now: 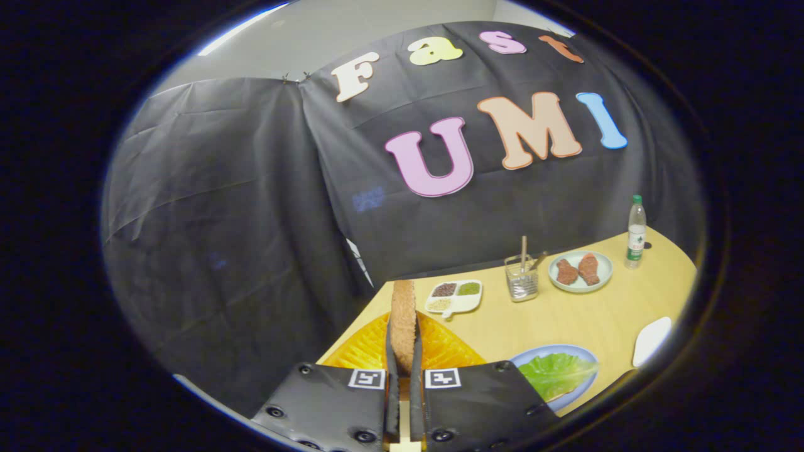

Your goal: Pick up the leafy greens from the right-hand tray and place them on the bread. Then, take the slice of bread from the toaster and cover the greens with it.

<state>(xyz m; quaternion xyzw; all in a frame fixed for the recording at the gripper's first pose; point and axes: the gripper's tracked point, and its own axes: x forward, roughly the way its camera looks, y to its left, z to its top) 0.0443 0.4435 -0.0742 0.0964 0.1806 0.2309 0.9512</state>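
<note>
My gripper [403, 351] pinches the bread slice [403, 314] edge-on above the orange tray [370, 348]; I should swing right, flatten it, lower squarely onto the greens [556, 371].

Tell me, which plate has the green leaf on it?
The blue round plate just right of the gripper, which is shut on the brown bread slice. The pale green plate farther back holds two brown pieces.
</note>
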